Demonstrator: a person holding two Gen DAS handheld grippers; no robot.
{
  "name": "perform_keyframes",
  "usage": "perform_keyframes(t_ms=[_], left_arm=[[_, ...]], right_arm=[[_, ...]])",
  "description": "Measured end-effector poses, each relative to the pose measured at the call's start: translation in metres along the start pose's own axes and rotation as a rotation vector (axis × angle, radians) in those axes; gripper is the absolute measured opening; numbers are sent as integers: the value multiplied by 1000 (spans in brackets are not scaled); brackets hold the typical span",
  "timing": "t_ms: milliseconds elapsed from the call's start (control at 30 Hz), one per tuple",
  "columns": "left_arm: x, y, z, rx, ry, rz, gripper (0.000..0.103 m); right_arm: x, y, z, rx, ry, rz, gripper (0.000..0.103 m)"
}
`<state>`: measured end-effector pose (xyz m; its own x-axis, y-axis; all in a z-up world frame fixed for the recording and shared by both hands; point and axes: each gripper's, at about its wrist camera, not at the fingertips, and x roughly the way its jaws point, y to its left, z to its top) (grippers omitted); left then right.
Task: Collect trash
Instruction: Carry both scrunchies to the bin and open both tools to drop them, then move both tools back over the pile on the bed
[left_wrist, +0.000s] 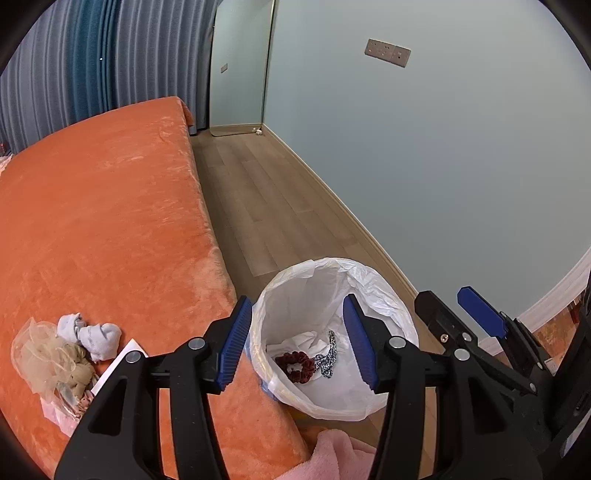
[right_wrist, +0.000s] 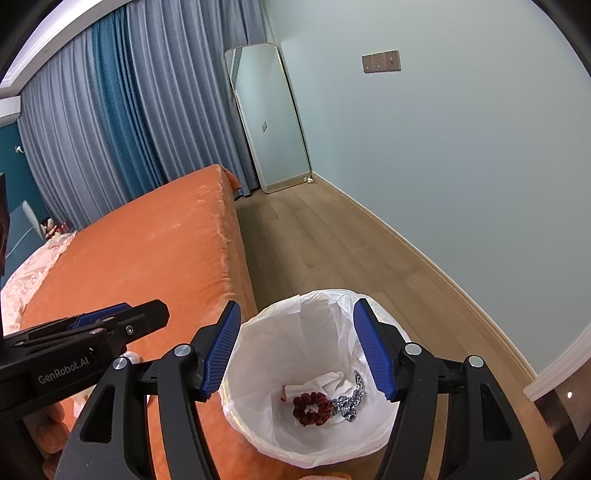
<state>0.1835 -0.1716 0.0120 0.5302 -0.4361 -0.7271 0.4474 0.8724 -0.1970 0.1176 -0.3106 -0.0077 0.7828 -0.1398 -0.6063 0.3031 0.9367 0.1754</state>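
**A bedroom in a home**

We are looking into a bedroom. A wide bed (left_wrist: 103, 206) under a plush orange cover fills the left side, and floor-length curtains (right_wrist: 122, 122) in grey and teal hang behind it. A tall mirror (right_wrist: 269, 118) with rounded corners leans against the pale blue wall (left_wrist: 443, 147), which carries a plate of sockets (right_wrist: 381, 61). We see wood-look plank flooring (right_wrist: 325, 251) edged by a skirting board, and a small bin (right_wrist: 258, 398) lined with a white plastic bag stands beside the bed. On the cover lie balled socks (left_wrist: 90, 334), a domestic touch.
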Motion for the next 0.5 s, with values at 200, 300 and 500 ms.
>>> perform_keyframes(t_ms=[200, 300, 500], left_arm=[[-17, 15, -3, -24, -22, 20, 52], [-25, 25, -8, -45, -32, 32, 55], [-38, 62, -22, -120, -28, 64, 57]], right_arm=[[-10, 15, -3, -4, -10, 12, 66], [-11, 29, -7, -27, 1, 22, 66], [-18, 58, -13, -79, 8, 49, 66]])
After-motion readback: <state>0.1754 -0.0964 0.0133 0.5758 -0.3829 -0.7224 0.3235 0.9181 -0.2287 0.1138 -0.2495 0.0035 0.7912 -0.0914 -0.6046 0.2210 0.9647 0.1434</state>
